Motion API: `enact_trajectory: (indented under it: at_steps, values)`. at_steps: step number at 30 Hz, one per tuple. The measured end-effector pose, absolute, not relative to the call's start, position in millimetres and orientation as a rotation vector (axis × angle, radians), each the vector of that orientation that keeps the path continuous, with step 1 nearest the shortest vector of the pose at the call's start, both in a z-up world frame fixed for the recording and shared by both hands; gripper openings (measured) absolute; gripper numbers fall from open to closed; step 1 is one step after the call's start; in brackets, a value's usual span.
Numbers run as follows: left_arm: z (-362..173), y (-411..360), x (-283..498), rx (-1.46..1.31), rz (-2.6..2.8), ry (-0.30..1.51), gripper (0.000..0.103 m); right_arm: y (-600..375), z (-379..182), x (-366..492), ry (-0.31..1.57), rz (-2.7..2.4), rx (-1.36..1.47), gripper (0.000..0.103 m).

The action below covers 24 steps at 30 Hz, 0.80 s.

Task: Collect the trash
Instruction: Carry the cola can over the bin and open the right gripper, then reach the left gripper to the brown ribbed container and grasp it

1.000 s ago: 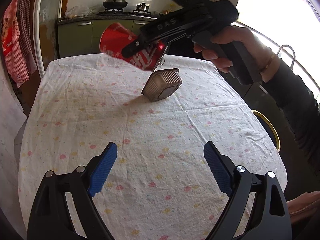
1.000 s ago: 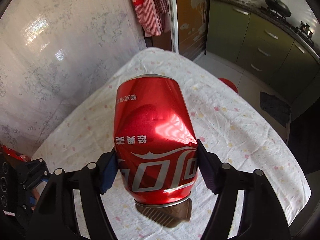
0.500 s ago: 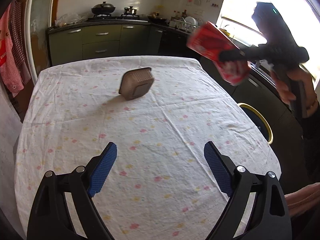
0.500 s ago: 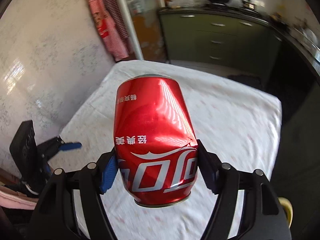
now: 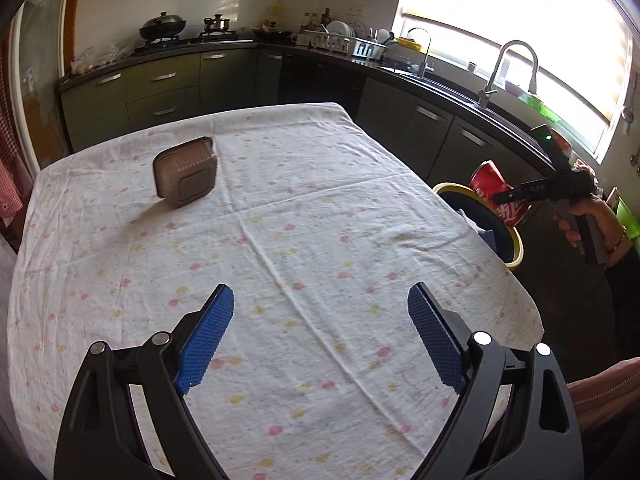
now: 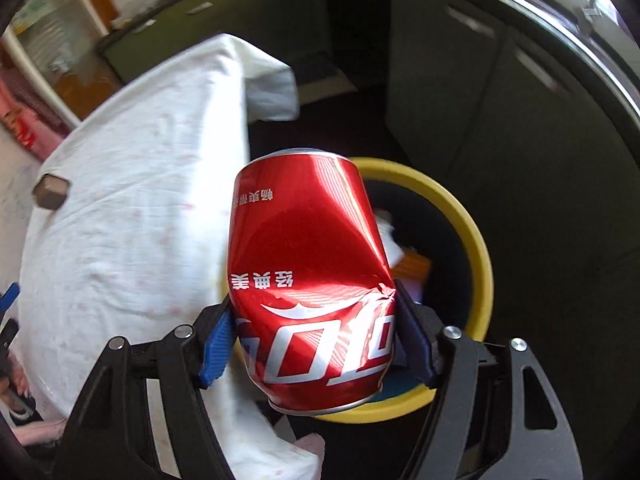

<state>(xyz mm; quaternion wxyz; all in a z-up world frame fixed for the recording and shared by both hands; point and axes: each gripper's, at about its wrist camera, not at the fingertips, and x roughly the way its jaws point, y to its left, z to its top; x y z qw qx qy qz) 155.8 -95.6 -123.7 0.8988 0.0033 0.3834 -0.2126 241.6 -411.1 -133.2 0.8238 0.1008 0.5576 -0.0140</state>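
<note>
My right gripper (image 6: 316,344) is shut on a dented red cola can (image 6: 308,272) and holds it over the yellow-rimmed trash bin (image 6: 476,248) beside the table. The can (image 5: 496,196) and the bin (image 5: 514,244) also show at the right in the left wrist view. My left gripper (image 5: 320,340) is open and empty above the near part of the flowered tablecloth (image 5: 280,240). A brown plastic food container (image 5: 185,178) lies on the far left of the table, also seen small in the right wrist view (image 6: 50,196).
The bin holds paper and other rubbish (image 6: 404,264). Dark kitchen cabinets (image 5: 440,128) and a sink with a tap (image 5: 504,68) run along the right. A stove with pots (image 5: 180,28) is at the back.
My right gripper has carried the can off the table to the right and down over the bin. The left gripper stays open, its view turned a little rightward.
</note>
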Motion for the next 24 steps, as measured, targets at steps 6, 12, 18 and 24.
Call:
enact_trajectory:
  at_steps: [6, 12, 18, 24]
  values:
    - [-120, -113, 153, 0.044, -0.453, 0.798, 0.088, -420, -172, 264, 1.295, -0.104, 0.180, 0.070]
    - [-118, -114, 157, 0.061, -0.464, 0.800, 0.088, -411, -155, 243, 1.162, -0.189, 0.154, 0.079]
    - [-117, -92, 176, 0.059, -0.451, 0.800, 0.088, -374, -128, 203, 1.047, -0.139, 0.105, 0.082]
    - [-109, -62, 204, 0.113, -0.444, 0.800, 0.088, -331, -110, 199, 0.985, -0.018, 0.106, 0.082]
